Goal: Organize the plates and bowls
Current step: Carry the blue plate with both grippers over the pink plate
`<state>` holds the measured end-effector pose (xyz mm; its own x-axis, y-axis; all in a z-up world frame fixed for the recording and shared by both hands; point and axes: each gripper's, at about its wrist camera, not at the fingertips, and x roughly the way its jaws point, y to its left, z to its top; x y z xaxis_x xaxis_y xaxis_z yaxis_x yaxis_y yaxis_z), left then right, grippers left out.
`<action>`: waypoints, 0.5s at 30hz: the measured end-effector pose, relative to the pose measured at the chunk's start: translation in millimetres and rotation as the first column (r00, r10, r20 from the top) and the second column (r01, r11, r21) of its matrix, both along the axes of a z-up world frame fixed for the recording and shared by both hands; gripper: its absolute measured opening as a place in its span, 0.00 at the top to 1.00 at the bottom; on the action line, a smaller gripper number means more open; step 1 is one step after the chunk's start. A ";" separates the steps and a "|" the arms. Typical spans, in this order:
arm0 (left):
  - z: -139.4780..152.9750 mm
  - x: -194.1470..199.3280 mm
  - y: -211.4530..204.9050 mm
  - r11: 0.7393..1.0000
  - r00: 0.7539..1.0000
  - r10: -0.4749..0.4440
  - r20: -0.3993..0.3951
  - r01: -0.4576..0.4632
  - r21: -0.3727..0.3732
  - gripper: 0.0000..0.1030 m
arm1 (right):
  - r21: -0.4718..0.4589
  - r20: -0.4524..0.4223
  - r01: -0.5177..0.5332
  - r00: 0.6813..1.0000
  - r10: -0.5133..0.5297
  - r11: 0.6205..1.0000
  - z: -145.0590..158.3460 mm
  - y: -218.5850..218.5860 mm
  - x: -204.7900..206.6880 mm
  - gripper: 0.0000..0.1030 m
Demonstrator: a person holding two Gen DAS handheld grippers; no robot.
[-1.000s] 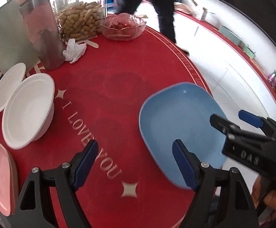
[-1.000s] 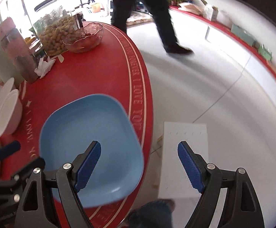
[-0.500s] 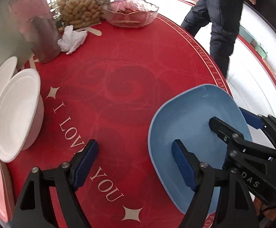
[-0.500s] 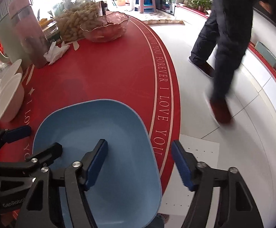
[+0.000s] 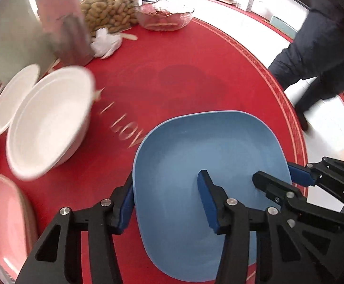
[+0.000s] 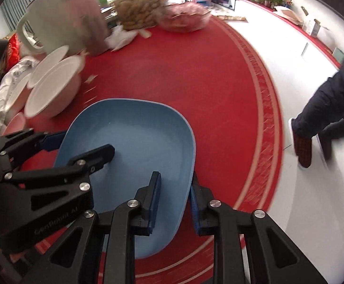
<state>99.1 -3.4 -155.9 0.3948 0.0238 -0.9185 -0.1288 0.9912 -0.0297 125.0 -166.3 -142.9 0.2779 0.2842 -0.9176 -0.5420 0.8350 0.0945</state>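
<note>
Over at the far left of the round red table point(image 5: 183, 54) the crockery is gathered: a flat pink plate point(image 5: 6, 220), then a wide white bowl point(image 5: 46, 120) with a smaller white dish point(image 5: 13, 97) tucked behind it. Next comes the left gripper point(image 5: 166, 204), jaws spread wide astride the near left rim of the rounded-square blue plate point(image 5: 207, 151), one finger outside the edge and one over the plate's floor, not pinching. The plate lies at the table's near right edge. The right gripper point(image 6: 173, 200) has its jaws drawn close on the plate's right rim, apparently clamping it. The step in hand looks like taking up the blue plate; next, I'd say, the left jaws need closing before lifting it toward the pile.
</note>
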 end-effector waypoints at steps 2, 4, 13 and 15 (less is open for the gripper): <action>1.1 -17.3 7.1 1.000 1.000 -0.016 -0.004 0.016 0.004 0.50 | -0.005 -0.027 0.015 1.000 -0.015 1.000 0.2 7.7 -14.6 0.75; 2.1 -34.2 11.4 1.000 1.000 -0.023 -0.009 0.024 0.014 0.50 | -0.002 -0.062 0.030 0.998 -0.030 1.000 0.4 14.8 -30.8 0.75; 3.8 -61.7 21.4 0.997 0.999 -0.043 -0.027 0.044 0.063 0.49 | -0.082 -0.067 0.017 0.998 -0.022 0.997 -0.7 41.8 -67.5 0.74; 3.9 -61.7 18.9 0.995 0.998 -0.056 -0.030 0.058 0.081 0.49 | -0.091 -0.086 0.029 0.996 -0.037 0.995 -1.0 43.1 -64.6 0.74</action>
<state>37.3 15.6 -152.0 0.3716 0.0772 -0.9252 -0.0720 0.9959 0.0542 60.4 -123.2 -143.9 0.2030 0.1919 -0.9602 -0.5068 0.8596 0.0646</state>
